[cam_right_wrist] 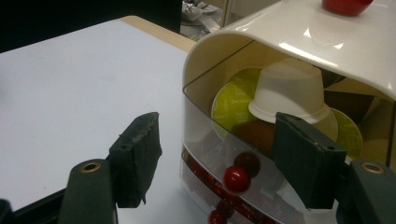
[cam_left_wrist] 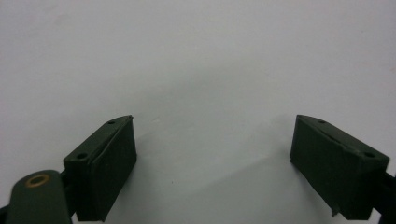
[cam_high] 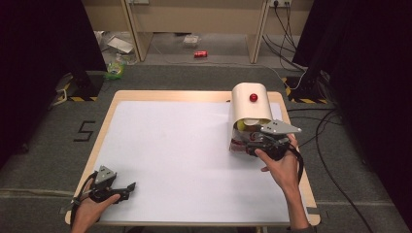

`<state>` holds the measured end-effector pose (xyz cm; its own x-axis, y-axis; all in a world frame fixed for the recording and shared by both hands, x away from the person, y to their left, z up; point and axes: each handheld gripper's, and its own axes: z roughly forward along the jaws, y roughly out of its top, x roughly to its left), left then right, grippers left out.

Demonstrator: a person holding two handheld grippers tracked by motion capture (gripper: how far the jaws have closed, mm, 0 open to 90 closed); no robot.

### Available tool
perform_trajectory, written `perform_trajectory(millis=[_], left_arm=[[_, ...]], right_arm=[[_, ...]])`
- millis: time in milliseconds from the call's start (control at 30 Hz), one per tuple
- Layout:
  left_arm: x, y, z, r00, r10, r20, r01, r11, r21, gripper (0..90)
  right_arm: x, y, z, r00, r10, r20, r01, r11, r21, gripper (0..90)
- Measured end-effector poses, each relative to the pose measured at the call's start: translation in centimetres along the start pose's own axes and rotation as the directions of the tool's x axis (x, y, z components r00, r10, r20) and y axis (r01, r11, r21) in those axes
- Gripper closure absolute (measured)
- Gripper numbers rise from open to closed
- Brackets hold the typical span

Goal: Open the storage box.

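The right gripper [cam_right_wrist: 215,158] hovers with jaws partly spread at the open front of the capsule box [cam_high: 249,104]; a white capsule [cam_right_wrist: 289,91] sits just ahead, ungripped, so picking remains undone; the left gripper [cam_high: 116,190] rests spread, far off

floor: grey carpet [cam_high: 43,145] | curtains: black [cam_high: 43,43] | back: pale wooden furniture [cam_high: 194,19], perhaps a desk | cables [cam_high: 286,24] trailing
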<state>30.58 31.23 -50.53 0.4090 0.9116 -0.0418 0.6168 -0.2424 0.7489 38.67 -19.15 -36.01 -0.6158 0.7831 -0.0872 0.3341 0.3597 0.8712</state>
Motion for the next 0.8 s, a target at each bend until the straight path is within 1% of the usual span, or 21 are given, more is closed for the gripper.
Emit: perform_trajectory(millis=[167,267,533,567,800], left_arm=[[0.0,0.0,0.0,1.0,0.0,0.0,0.0,1.0,0.0,13.5],[0.0,0.0,0.0,1.0,0.001,0.0,-0.001,1.0,0.0,13.5],[-0.01,0.0,0.0,1.0,0.0,-0.001,0.0,1.0,0.0,13.5],[-0.01,0.0,0.0,1.0,0.0,-0.001,0.0,1.0,0.0,13.5],[-0.02,-0.01,0.0,1.0,0.001,-0.001,-0.001,1.0,-0.001,13.5]], right_arm=[[-0.47,-0.06,0.56,1.0,0.008,-0.004,-0.008,1.0,0.012,33.8],[-0.66,-0.11,0.64,0.9999,0.01,0.001,-0.01,1.0,0.017,34.7],[-0.76,-0.18,0.68,1.0,0.005,-0.002,-0.005,1.0,0.018,36.0],[-0.85,-0.2,0.6,1.0,0.009,-0.004,-0.009,1.0,0.021,37.8],[-0.82,-0.2,0.43,0.9999,0.012,-0.001,-0.012,1.0,0.028,38.7]])
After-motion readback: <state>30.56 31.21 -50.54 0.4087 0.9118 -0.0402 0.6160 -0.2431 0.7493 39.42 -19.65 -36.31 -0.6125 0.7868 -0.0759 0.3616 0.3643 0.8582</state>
